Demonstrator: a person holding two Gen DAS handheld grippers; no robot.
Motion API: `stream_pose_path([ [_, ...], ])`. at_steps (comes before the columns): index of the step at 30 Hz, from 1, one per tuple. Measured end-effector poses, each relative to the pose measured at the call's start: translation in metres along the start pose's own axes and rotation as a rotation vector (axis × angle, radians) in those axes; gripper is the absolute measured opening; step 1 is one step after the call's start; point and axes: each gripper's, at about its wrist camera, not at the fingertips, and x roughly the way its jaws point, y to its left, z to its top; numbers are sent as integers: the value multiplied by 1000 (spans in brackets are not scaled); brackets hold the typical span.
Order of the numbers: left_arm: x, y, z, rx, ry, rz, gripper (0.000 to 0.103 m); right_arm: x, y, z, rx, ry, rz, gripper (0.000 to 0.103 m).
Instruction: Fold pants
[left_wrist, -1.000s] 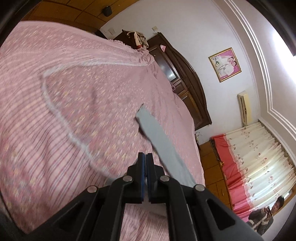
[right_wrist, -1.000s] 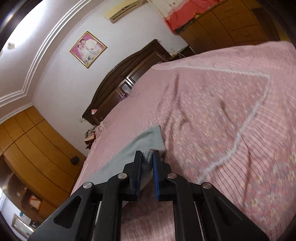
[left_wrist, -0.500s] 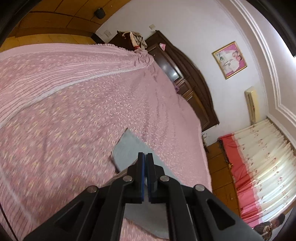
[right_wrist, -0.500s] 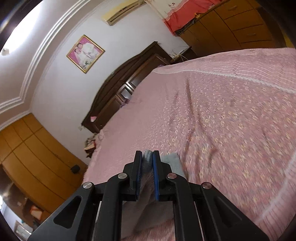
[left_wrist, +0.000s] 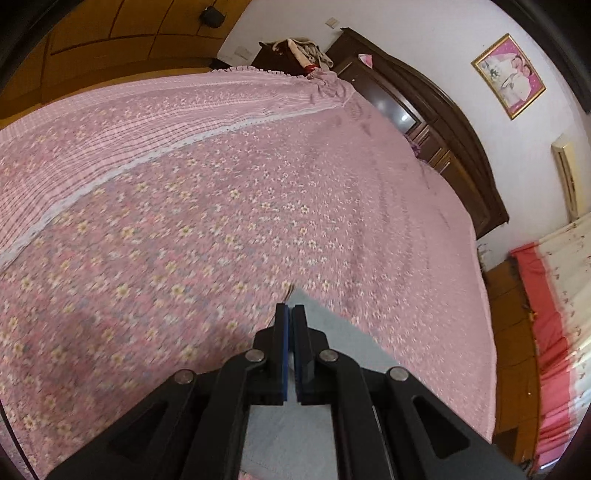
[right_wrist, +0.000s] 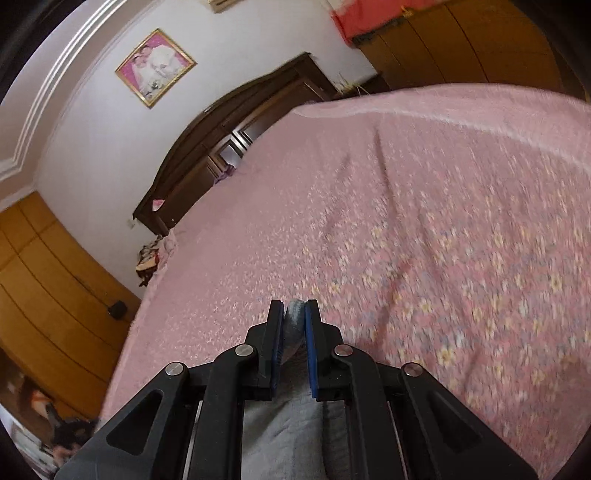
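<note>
Both pairs of black fingers with blue pads are pinched on grey cloth. On the left gripper (left_wrist: 290, 314) the two pads sit almost flat against each other, with only a thin sliver of pale fabric showing in the slit between them. They are clamped on an edge of the grey pants (left_wrist: 332, 343). From that pinch the grey cloth spreads down and to the right under the gripper's frame, its straight edge lying across the pink bedspread (left_wrist: 207, 206), which is printed with small yellow and white flowers and crossed by a pale lace band.

On the right gripper (right_wrist: 294, 314) the pads stand a little apart, and a thicker rounded fold of the same grey pants (right_wrist: 294, 317) fills the gap and bulges just past the fingertips. More grey cloth hangs below between the gripper's arms, toward the bottom of the view. The bedspread (right_wrist: 424, 229) fills the rest of the scene and is blurred on the right side.

Beyond the bed stands a dark wooden headboard (right_wrist: 221, 147) against a pale wall, with a gold-framed picture (right_wrist: 155, 66) hanging above it. Orange-brown wardrobe panels (right_wrist: 44, 280) line the wall on one side, and a red and cream curtain (left_wrist: 554, 325) hangs by the far edge of the left gripper's view.
</note>
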Motion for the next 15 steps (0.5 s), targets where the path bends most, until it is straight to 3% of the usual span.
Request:
stream_pose_path([
  [2, 8, -2, 5, -14, 0, 1, 2, 5, 2, -3, -30, -13, -15, 12],
  [12, 50, -23, 24, -15, 19, 14, 2, 28, -19, 6, 70, 4, 12, 12],
  [15, 61, -23, 25, 5, 31, 14, 2, 30, -20, 5, 76, -35, -48, 20],
])
